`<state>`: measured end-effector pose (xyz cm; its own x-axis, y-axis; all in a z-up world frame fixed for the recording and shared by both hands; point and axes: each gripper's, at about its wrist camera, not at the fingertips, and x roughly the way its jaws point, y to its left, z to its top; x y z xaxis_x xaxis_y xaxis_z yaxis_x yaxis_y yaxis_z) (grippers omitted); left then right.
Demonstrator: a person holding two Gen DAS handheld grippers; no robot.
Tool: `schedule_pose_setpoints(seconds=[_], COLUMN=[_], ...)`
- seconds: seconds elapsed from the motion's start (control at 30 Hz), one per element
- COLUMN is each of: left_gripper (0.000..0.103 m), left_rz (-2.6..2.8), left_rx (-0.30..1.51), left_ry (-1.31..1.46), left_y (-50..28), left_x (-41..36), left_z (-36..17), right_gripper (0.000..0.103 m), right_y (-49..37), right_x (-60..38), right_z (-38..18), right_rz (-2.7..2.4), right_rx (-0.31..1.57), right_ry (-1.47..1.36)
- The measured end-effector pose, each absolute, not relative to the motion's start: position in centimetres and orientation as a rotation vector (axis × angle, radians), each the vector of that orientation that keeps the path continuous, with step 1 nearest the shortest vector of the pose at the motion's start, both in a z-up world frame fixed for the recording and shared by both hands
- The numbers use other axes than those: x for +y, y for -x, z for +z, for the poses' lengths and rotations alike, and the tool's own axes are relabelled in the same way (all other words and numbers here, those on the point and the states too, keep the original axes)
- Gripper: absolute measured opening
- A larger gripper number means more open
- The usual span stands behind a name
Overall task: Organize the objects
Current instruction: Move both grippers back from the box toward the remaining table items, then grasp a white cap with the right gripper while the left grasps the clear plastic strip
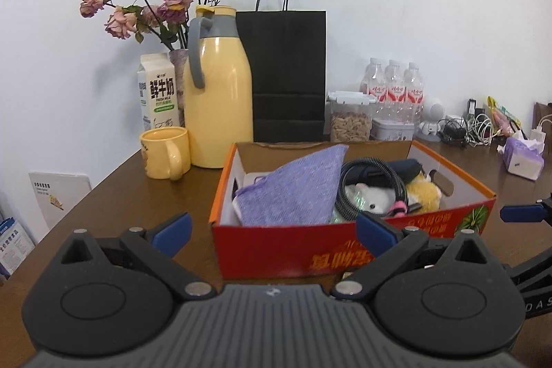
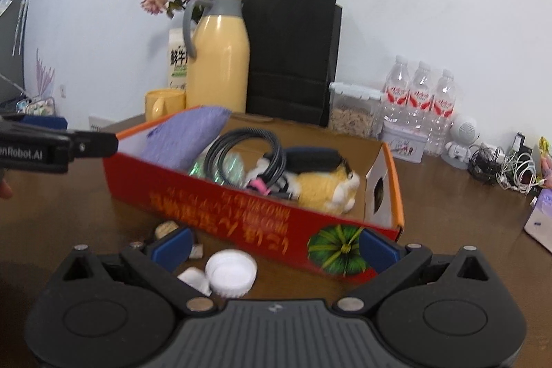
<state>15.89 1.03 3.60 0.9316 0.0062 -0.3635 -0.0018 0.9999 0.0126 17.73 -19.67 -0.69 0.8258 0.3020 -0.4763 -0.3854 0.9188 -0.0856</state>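
The white cap lies loose on the table, open side up, on the near side of the red box and clear of its front wall. It sits directly between the spread fingers of the right gripper, slightly toward the left finger, and close in to the tool. A smaller white piece touches or nearly touches the cap on its left; a small round cork-like item and another small white scrap lie just beyond the left finger. What these small pieces are cannot be told. The box already holds a purple cloth, a coiled black cable, a yellow plush toy and a dark case; free room shows at its right end. Right gripper: jaws wide, holding nothing. Left gripper: jaws wide, empty, facing the box from the front, with no loose item seen between its fingers. Judgement: the right gripper is the nearer tool for the cap. The cap is round, so no long axis governs the grasp; the concern is the neighbouring white piece being caught with it. The box lies ahead of and above the cap, so the carry would be short, up over the front wall.
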Motion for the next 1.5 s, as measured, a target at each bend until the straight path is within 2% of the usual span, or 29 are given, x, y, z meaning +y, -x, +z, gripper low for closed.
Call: schedule_pose_setpoints(seconds=[0.2,0.27,0.4,0.53,0.6,0.7,0.83,1.13,1.5], left_gripper=[0.103,0.103,0.103,0.103,0.103,0.103,0.103,0.103,0.103], left_rz=[0.014,0.018,0.024,0.030,0.030,0.028,0.024,0.027,0.006], left_rx=[0.406,0.417,0.434,0.442,0.445,0.454,0.465,0.493,0.546], left_ry=[-0.013,-0.016,-0.014,-0.010,-0.011,-0.010,-0.012,-0.019,-0.043], left_y=[-14.4,-13.9,-12.9,-12.1,-11.8,-11.5,-11.1,-10.6,-11.2], left_x=[1.8,2.0,2.4,2.5,2.5,2.4,2.0,1.4,-0.2], left_z=[3.1,2.9,2.6,2.6,2.6,2.5,2.4,2.0,1.1], right_gripper=[0.101,0.093,0.088,0.071,0.068,0.058,0.028,0.027,0.027], right_y=[-16.4,-16.0,-15.6,-15.9,-16.1,-16.3,-16.0,-15.7,-14.8], right_x=[-19.0,-19.0,-18.8,-18.4,-18.3,-18.1,-17.8,-17.9,-20.4], right_z=[-2.1,-2.4,-3.2,-3.9,-4.0,-4.2,-4.1,-3.9,-3.0], right_rz=[0.394,0.408,0.428,0.441,0.462,0.494,0.523,0.510,0.417], right_rx=[0.540,0.564,0.605,0.638,0.641,0.641,0.630,0.614,0.493], right_ry=[0.211,0.212,0.216,0.206,0.183,0.157,0.159,0.147,0.100])
